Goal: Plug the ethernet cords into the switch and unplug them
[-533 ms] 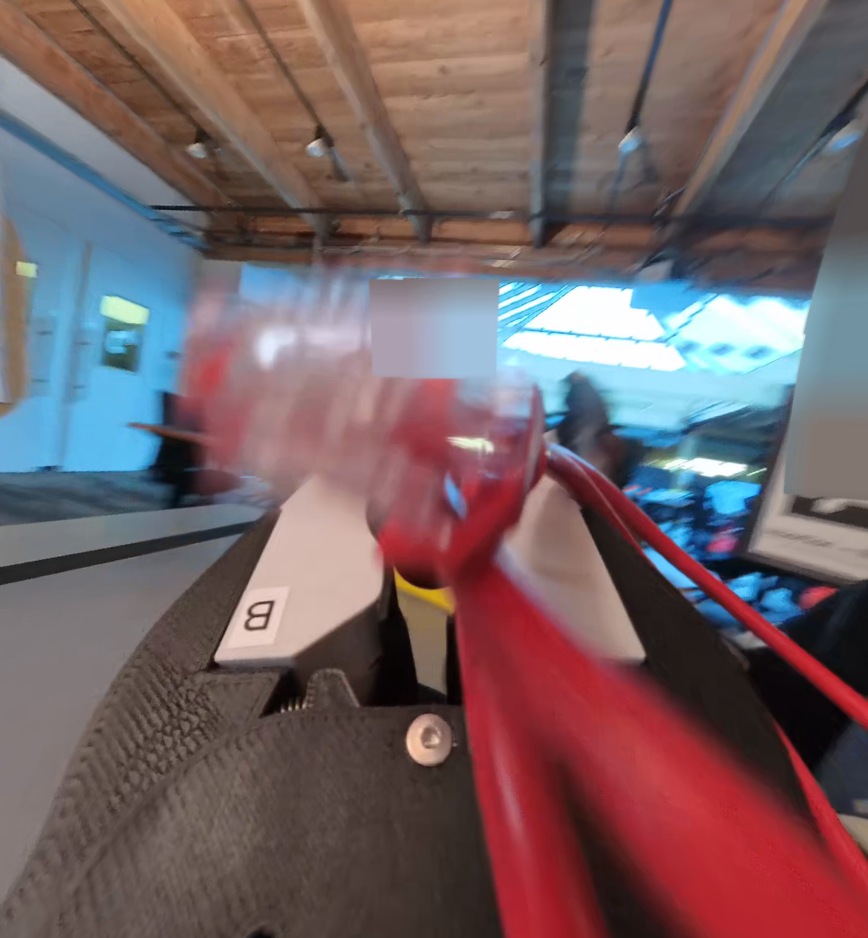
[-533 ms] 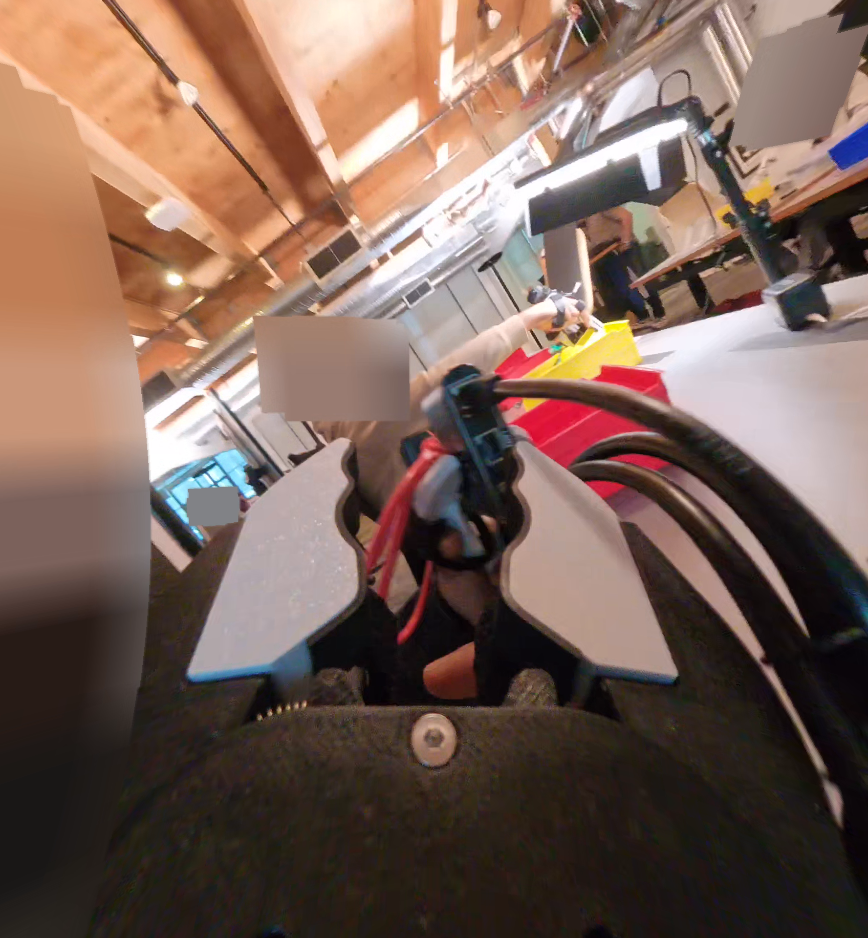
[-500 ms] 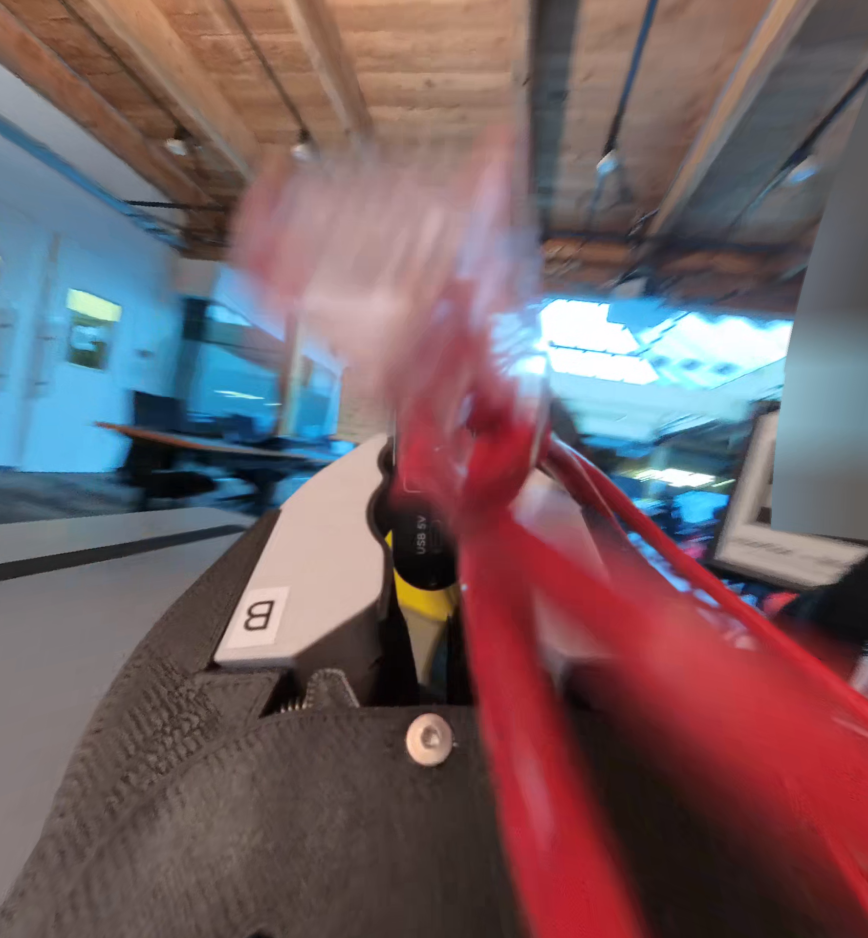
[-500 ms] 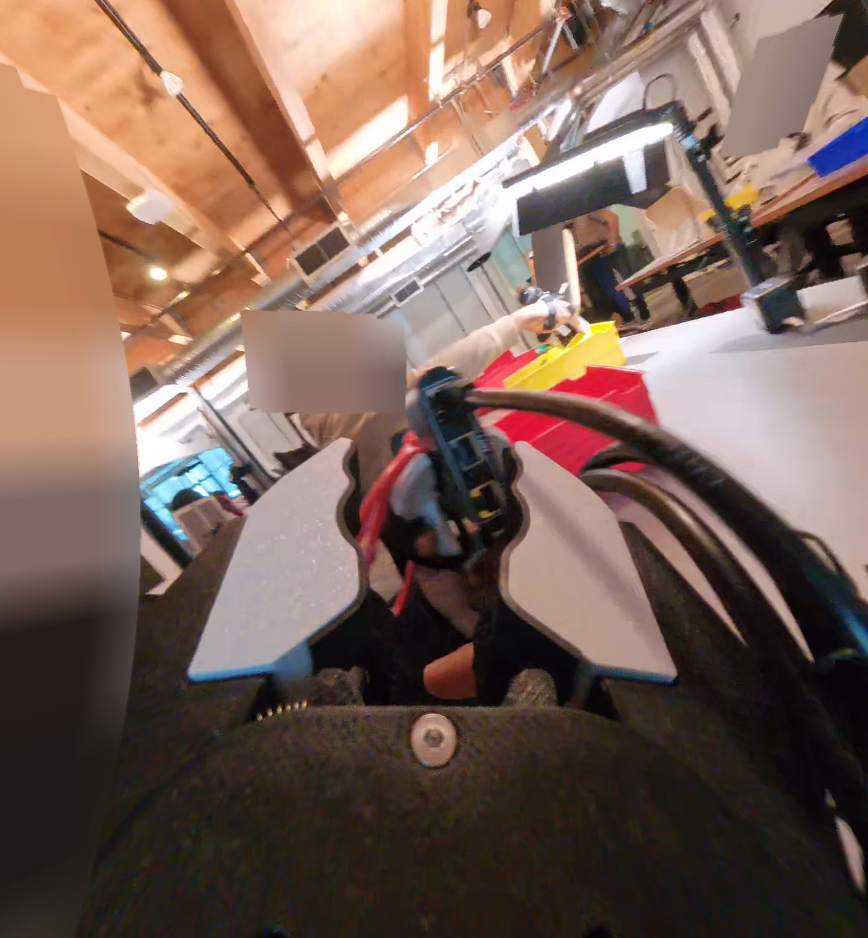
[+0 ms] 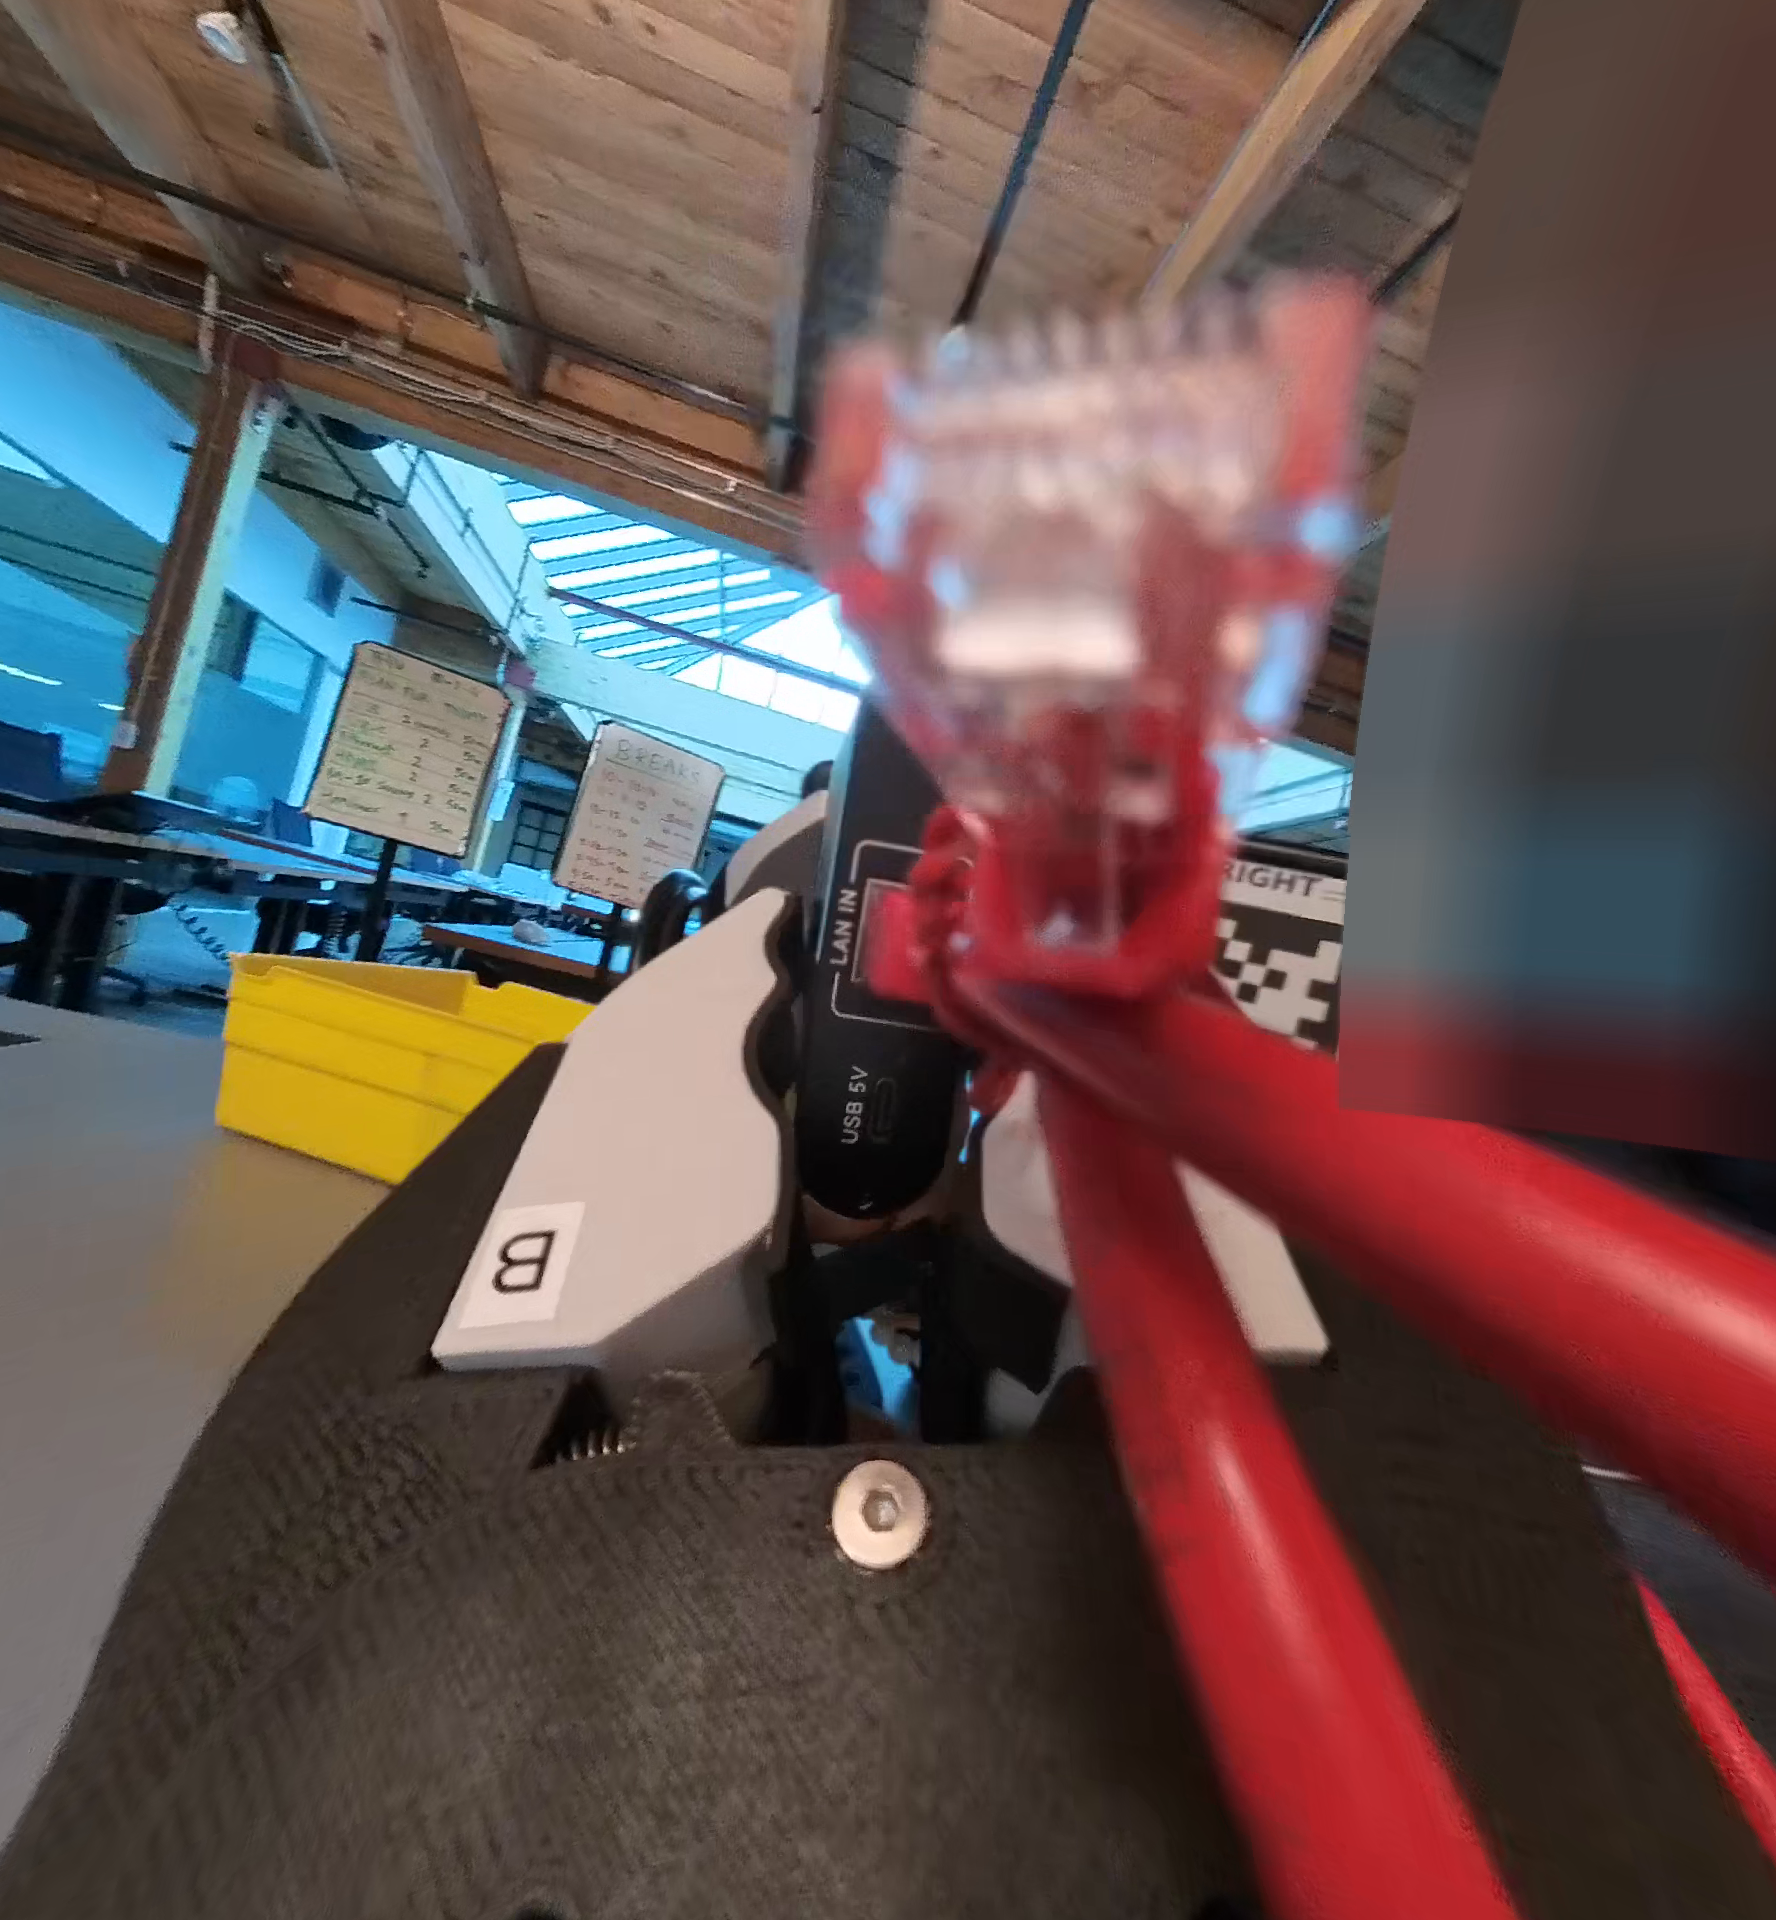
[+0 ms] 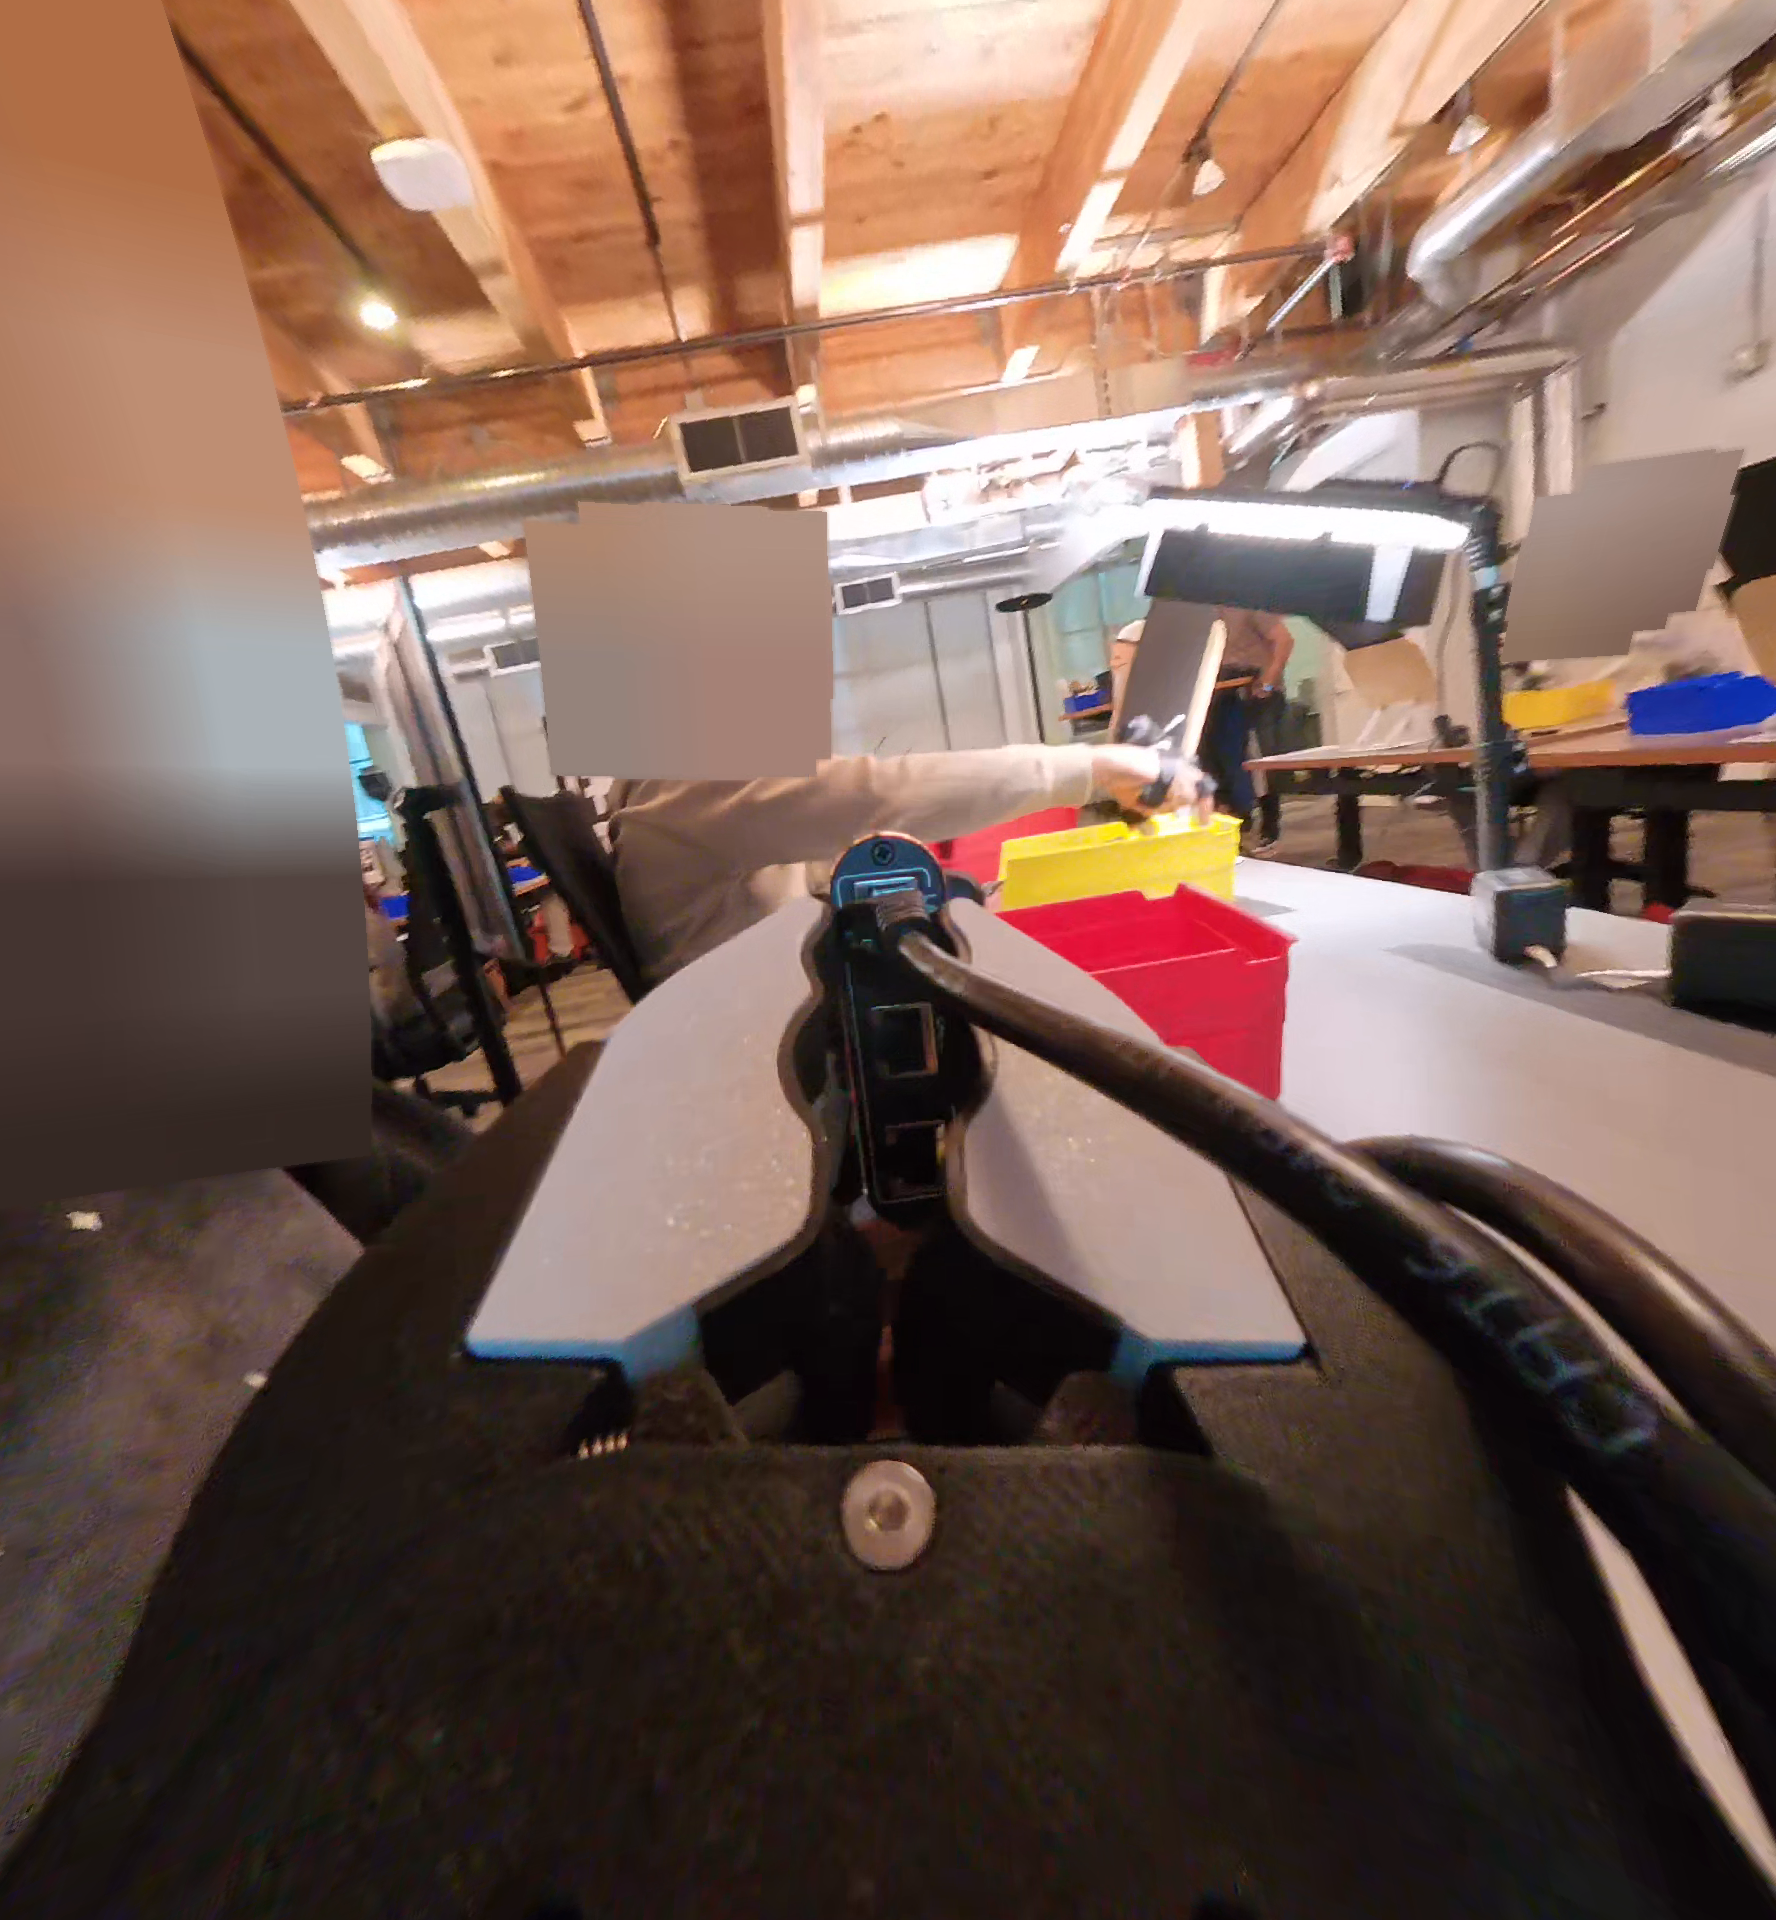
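In the left wrist view my left gripper (image 5: 873, 997) is shut on a black switch (image 5: 863, 1122) standing upright between its grey fingers. A red plug (image 5: 899, 951) sits in the switch's upper port. A second red cord (image 5: 1227, 1507) crosses my right finger, and its clear plug (image 5: 1081, 582) hangs free, blurred, close to the camera. The other gripper's checkered tag (image 5: 1279, 935) shows just behind. In the right wrist view my right gripper (image 6: 889, 935) is shut on a black switch (image 6: 899, 1049). A black cable (image 6: 1227, 1122) is plugged into its top port, and two lower ports are empty. I cannot tell whether both views show one unit.
A yellow bin (image 5: 364, 1060) stands on the grey table (image 5: 53, 1299) to the left. A red bin (image 6: 1175, 977) and a yellow bin (image 6: 1112, 857) stand ahead on the right, and a person's sleeve (image 6: 915, 790) reaches over them. Black boxes (image 6: 1757, 956) and a lamp stand (image 6: 1486, 727) are at the far right.
The left view has swung round and the free red plug now sits sharper, higher and to the right. In the right view the switch has gone from tilted to upright, and the red cords behind it no longer show.
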Tool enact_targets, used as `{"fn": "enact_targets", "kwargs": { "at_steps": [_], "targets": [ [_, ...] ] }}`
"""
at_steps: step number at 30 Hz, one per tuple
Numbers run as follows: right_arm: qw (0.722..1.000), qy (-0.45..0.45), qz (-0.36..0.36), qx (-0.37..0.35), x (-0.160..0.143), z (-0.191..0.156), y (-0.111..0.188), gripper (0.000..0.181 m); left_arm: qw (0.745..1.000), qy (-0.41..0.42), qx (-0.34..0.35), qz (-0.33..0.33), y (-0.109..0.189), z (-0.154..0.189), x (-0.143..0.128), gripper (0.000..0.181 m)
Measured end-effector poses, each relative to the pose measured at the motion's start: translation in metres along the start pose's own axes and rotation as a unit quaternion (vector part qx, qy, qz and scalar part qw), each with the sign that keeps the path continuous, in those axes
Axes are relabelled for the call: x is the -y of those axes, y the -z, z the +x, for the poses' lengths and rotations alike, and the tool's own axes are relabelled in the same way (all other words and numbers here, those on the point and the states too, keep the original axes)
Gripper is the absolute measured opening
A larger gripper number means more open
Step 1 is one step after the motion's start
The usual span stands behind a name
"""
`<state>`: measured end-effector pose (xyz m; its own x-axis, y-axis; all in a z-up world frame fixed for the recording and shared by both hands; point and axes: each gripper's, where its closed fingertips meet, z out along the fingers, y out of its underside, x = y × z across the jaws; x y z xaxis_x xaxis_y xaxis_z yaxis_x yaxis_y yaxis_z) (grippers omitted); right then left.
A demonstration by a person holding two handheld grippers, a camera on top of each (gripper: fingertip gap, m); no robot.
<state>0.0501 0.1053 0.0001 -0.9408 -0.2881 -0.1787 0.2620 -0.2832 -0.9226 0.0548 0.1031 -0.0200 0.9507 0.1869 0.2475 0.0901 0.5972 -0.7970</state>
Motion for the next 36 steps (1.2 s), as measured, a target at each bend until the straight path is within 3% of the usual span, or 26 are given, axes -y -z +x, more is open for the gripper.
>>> {"fn": "enact_targets", "kwargs": {
  "at_steps": [1,3,13,18,21,28,36],
  "targets": [
    [1.0,-0.001,-0.007,0.009,-0.001,-0.003,0.0,0.016,1.0,0.001,-0.011,0.004,-0.001,0.003,0.001,0.03],
    [1.0,0.004,-0.016,0.022,-0.004,-0.008,-0.001,0.016,1.0,-0.007,-0.014,0.003,-0.003,0.007,-0.001,0.042],
    [0.996,0.053,-0.068,0.016,-0.016,-0.013,-0.005,0.017,0.994,-0.109,-0.004,-0.004,-0.001,0.014,0.002,0.031],
    [0.987,0.128,-0.097,0.016,-0.017,-0.02,-0.003,0.035,0.998,-0.054,-0.022,0.014,0.001,0.015,0.006,0.026],
    [0.984,0.15,-0.095,0.001,-0.015,-0.02,-0.002,0.016,0.998,-0.021,-0.054,0.005,0.0,0.021,0.004,0.027],
    [0.978,0.176,-0.108,-0.005,-0.014,-0.025,-0.002,0.014,0.998,-0.005,-0.064,0.007,-0.001,0.022,0.004,0.03],
    [0.965,0.228,-0.127,-0.023,-0.013,-0.027,0.0,0.016,0.989,-0.137,-0.033,-0.04,-0.003,0.025,-0.007,0.027]
  ]
}}
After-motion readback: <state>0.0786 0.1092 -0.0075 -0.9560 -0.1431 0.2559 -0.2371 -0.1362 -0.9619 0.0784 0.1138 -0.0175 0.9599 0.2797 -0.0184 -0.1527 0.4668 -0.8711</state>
